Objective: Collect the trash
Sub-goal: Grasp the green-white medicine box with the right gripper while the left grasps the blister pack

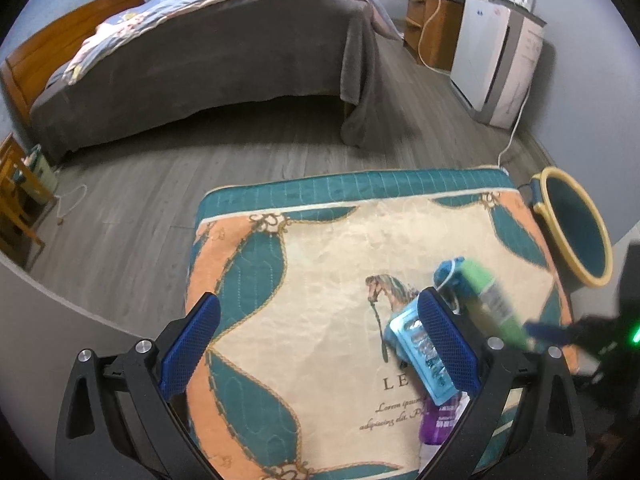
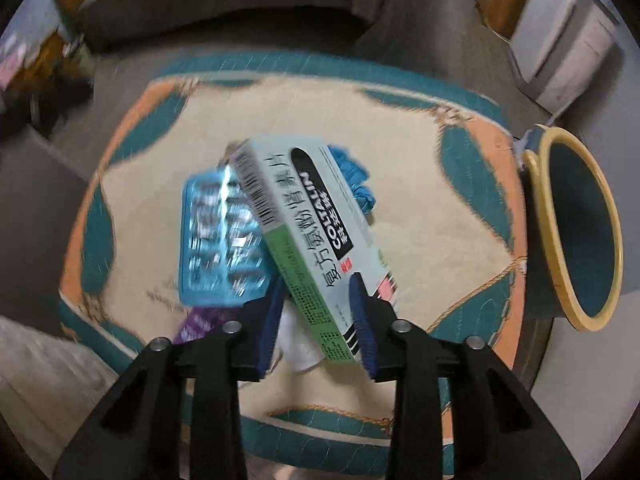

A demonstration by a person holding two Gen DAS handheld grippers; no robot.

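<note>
1. Held between the right gripper's [image 2: 320, 316] jaws is the medicine box [image 2: 308, 224], lifted above the surface [image 2: 420, 152].
2. Left gripper [image 1: 320, 344]: jaws wide, nothing held.
3. Next, carriage rightward to the bin [image 2: 576, 228] is judged necessary.

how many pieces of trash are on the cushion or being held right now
5 that I can make out. The right claw holds the medicine box. On the cushion: blister pack, blue crumpled piece, purple wrapper, white scrap. Others may be hidden.
</note>
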